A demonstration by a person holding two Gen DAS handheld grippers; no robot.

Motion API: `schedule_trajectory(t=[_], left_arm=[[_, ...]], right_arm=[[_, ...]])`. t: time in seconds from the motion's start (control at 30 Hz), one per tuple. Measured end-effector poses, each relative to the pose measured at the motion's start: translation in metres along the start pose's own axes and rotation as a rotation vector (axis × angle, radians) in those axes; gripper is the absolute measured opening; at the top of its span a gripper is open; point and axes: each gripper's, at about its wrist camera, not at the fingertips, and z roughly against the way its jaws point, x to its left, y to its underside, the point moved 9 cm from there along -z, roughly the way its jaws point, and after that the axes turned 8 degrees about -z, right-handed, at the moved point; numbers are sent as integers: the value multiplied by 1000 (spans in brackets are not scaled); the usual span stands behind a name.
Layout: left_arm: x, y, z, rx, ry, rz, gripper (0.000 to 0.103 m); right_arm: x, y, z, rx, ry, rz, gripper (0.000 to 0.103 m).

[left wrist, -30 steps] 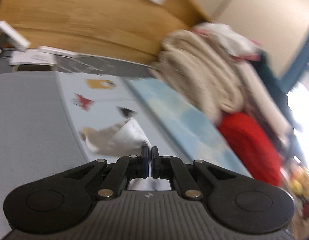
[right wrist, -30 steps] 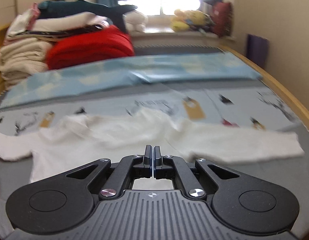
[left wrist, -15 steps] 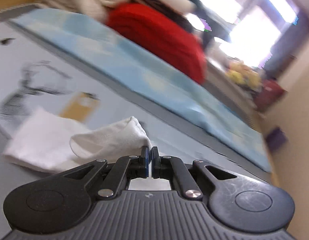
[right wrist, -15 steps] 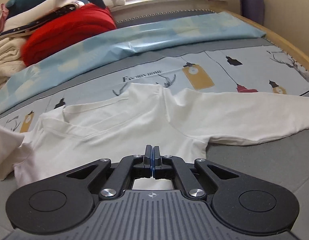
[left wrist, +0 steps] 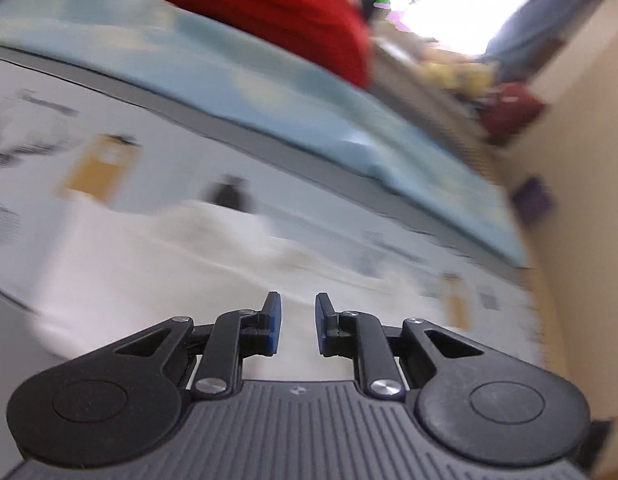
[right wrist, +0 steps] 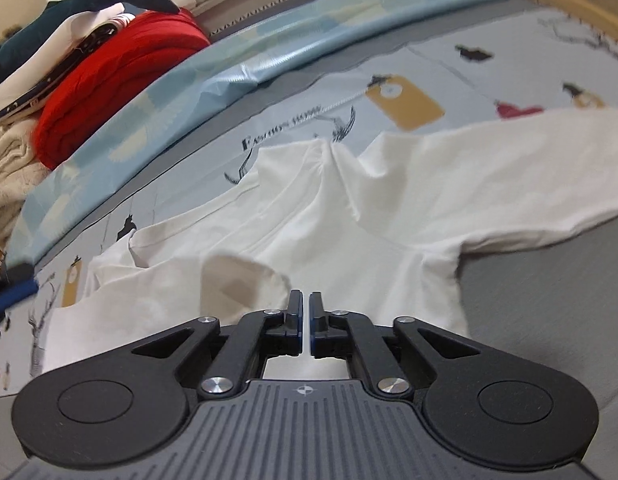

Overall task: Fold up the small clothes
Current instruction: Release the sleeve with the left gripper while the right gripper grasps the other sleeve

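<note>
A small white long-sleeved shirt (right wrist: 349, 216) lies spread on the printed bed sheet (right wrist: 429, 68). Its right sleeve (right wrist: 529, 168) stretches out flat, and its left sleeve (right wrist: 237, 276) is folded in over the body. My right gripper (right wrist: 305, 298) hovers low over the shirt's lower part. Its jaws are opening by a narrow slit, with nothing pinched. In the blurred left wrist view my left gripper (left wrist: 297, 300) is over the white shirt (left wrist: 149, 272). Its jaws are opening too, with only cloth below the gap.
A light blue sheet (right wrist: 269, 40) lies along the far side of the bed. Behind it is a pile with a red folded blanket (right wrist: 121, 80) and cream knits (right wrist: 9, 168). The wooden bed edge (right wrist: 569, 4) curves along the right. Grey mattress (right wrist: 549, 280) shows beside the shirt.
The left gripper swung right across the bed with the sleeve, then its jaws parted and let go. The right gripper sank closer to the shirt and its jaws parted slightly.
</note>
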Motion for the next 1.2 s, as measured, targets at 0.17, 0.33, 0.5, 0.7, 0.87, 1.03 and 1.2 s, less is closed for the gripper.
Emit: schedule_trajectory(t=[0.17,0.33,0.5,0.7,0.87,1.03,1.2], left_arm=[[37,-4,-2,42,-58,60,18],[62,-13,5,41,-105,77,20],[99,-22,19,28,-157,147,20],[118,-30,25,21,-182,180,20],[111,-29,21,27,-166,152,20],[107,-24,12,42,-185,123,20],[94,-15,-4,88,-153,87,20]], right_arm=[[19,11,-24,62,-24,16,31],[38,20,-49,83,16,79,41],[36,20,-73,81,94,66,35],[45,8,-67,-30,119,114,2],[65,-37,0,-298,7,123,2],[-7,-64,11,-353,261,37,2],[-43,-66,1,-290,242,-66,2]])
